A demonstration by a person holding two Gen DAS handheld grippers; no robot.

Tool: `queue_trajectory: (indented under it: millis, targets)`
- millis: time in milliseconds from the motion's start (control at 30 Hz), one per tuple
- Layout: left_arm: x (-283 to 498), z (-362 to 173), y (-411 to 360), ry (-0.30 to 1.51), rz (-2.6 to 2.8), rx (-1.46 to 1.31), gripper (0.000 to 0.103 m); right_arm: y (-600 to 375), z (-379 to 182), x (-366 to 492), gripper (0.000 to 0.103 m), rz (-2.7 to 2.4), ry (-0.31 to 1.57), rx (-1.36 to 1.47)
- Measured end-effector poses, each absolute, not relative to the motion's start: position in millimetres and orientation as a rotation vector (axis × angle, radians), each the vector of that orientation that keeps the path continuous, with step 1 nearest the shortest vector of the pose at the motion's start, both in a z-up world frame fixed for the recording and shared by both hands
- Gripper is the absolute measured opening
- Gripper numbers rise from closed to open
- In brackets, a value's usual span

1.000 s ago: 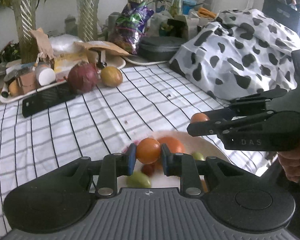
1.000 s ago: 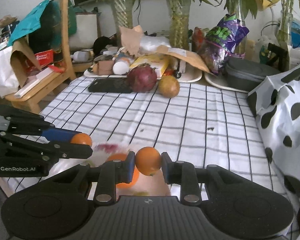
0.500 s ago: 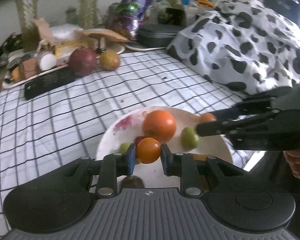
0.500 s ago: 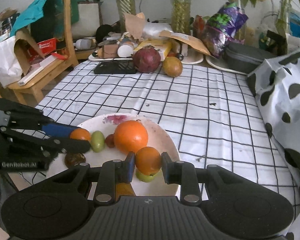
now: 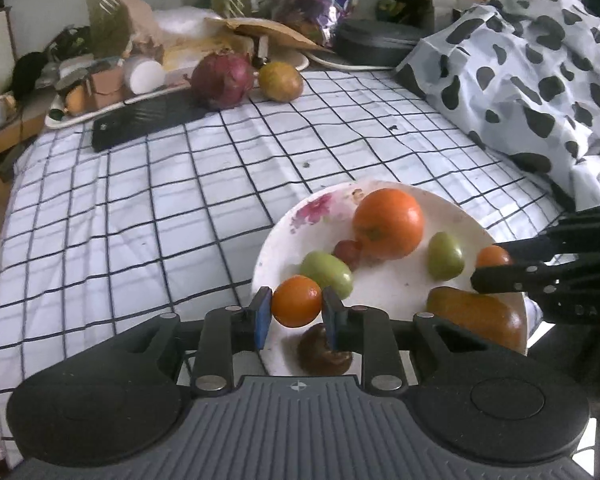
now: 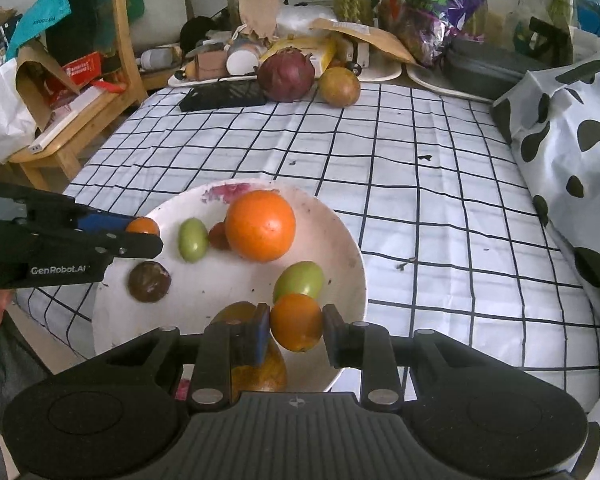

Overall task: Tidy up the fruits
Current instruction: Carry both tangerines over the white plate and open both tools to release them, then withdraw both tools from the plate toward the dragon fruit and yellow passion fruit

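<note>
A white flowered plate [image 5: 384, 292] [image 6: 340, 240] sits near the front edge of the checked tablecloth. It holds a big orange [image 5: 388, 224] [image 6: 260, 226], two green fruits [image 5: 445, 256] [image 6: 191, 239], a small red fruit [image 5: 347, 250], a dark brown fruit [image 6: 149, 281] and a brown-orange fruit [image 5: 476, 316]. My left gripper [image 5: 296, 307] is shut on a small orange [image 5: 296, 306] above the plate's left rim. My right gripper [image 6: 296, 328] is shut on another small orange [image 6: 296, 327] above the plate's near right edge.
A purple-red round fruit [image 6: 286, 75] and a yellow-brown fruit [image 6: 339, 86] lie at the table's far edge beside a black phone [image 6: 223, 96]. Trays of clutter and plant vases stand behind. A cow-spotted cloth [image 6: 572, 128] covers the right side. A wooden chair [image 6: 80, 108] stands left.
Both grippers have risen and tilted downward over the plate, each still holding its small orange. The whole plate and its fruits have come into view.
</note>
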State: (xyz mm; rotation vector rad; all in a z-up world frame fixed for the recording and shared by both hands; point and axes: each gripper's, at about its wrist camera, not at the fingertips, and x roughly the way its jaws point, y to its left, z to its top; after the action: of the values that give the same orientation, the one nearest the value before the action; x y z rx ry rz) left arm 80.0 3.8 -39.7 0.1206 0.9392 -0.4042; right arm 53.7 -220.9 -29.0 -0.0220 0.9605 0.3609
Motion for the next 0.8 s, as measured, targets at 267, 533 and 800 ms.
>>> queue_trajectory:
  millis: [267, 533, 800]
  targets:
    - [80.3, -39.0, 2.3, 0.931, -0.428, 0.098, 0.047, -229.8, -23.5, 54.5, 0.075, 0.324, 0.925, 0.014]
    - [82.0, -38.6, 2.8, 0.927, -0.422, 0.087, 0.049, -253.3, -19.3, 62.5, 0.103, 0.178, 0.895, 0.105]
    - [82.8, -36.9, 0.6, 0.903, -0.405, 0.088, 0.062, -258.5, -25.4, 66.6, 0.103, 0.131, 0.924, 0.122]
